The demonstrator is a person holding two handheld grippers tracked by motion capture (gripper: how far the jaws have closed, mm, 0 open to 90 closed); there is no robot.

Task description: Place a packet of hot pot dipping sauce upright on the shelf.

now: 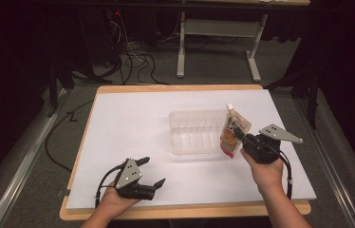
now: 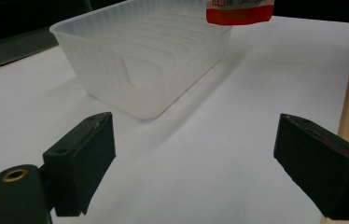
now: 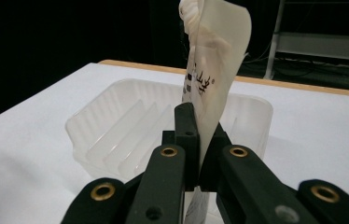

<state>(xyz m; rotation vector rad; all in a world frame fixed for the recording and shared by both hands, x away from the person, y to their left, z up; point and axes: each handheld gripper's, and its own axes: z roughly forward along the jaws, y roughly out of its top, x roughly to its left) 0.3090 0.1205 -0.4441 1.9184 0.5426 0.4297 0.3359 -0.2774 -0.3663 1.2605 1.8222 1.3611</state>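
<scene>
At the near left of the white rectangular tabletop sheet (image 1: 133, 123), the person's left hand (image 1: 114, 202) held the left gripper (image 1: 153, 172) low over the surface, its two black jaws spread wide apart with nothing between them. In the left gripper view those jaws framed bare white sheet, with the container farther ahead.

Near the middle of the sheet stood the translucent ribbed plastic rectangular container (image 1: 195, 133), resting flat and holding nothing that could be seen.

Just to the right of it, the white and orange spouted drink pouch (image 1: 233, 132) was upright, its capped spout at the top and its red lower edge beside the container's right end. The right gripper (image 1: 240, 137), held in the right hand (image 1: 266, 171), had its jaws pressed together on the pouch's side. In the right gripper view the pouch (image 3: 214, 70) rose from between the clamped jaws, with the container (image 3: 130, 126) directly behind it.
</scene>
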